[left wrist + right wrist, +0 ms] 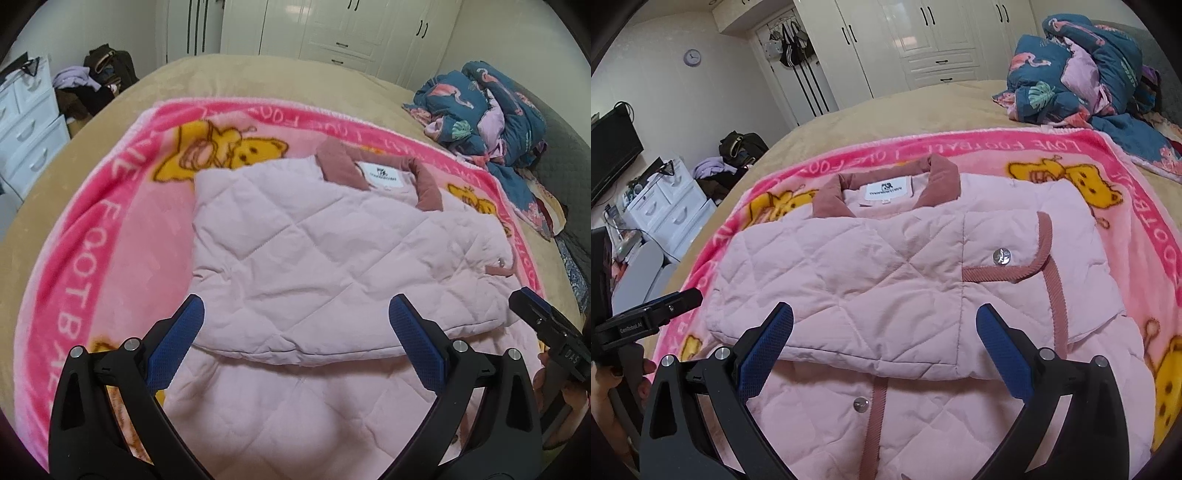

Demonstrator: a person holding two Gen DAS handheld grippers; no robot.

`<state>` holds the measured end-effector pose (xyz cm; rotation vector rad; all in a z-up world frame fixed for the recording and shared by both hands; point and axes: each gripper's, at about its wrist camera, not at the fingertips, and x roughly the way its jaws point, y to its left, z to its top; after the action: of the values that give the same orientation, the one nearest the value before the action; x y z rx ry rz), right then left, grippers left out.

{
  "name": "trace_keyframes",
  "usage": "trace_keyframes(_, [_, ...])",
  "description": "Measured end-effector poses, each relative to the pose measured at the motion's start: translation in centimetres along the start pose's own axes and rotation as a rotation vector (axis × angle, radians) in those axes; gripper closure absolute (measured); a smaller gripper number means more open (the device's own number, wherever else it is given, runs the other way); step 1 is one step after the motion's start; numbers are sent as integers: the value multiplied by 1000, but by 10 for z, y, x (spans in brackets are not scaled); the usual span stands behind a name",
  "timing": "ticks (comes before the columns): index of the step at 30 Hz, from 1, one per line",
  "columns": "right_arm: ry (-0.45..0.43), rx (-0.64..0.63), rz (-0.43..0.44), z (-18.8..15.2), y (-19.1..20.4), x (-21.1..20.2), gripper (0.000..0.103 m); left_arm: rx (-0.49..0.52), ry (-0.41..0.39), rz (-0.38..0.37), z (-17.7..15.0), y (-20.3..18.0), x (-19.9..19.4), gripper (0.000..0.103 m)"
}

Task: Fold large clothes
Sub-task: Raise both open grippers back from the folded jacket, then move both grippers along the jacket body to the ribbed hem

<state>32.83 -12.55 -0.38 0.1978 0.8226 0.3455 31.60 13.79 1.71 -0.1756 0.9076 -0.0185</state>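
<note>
A pale pink quilted jacket [314,251] with a dusty-rose collar [340,162] lies on a pink bear-print blanket [92,229] on the bed, sleeves folded over its front. It also shows in the right wrist view [886,266], with rose trim and a silver snap button [1001,256]. My left gripper [295,317] is open and empty, hovering over the jacket's lower part. My right gripper [884,325] is open and empty above the jacket's lower front; its body shows at the right edge of the left wrist view [546,328]. The left gripper's body shows in the right wrist view [646,317].
A tan bedspread [258,74] lies under the blanket. A crumpled blue flamingo-print quilt [487,107] sits at the bed's far right. White drawers [26,125] and a pile of dark clothes [99,77] stand left of the bed. White wardrobes [923,40] line the back wall.
</note>
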Motion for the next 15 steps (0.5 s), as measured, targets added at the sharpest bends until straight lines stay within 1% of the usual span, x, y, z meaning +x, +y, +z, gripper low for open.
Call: trace_keyframes(15, [-67, -13, 50, 4, 19, -47, 4, 24, -112, -13, 5, -13, -65, 9])
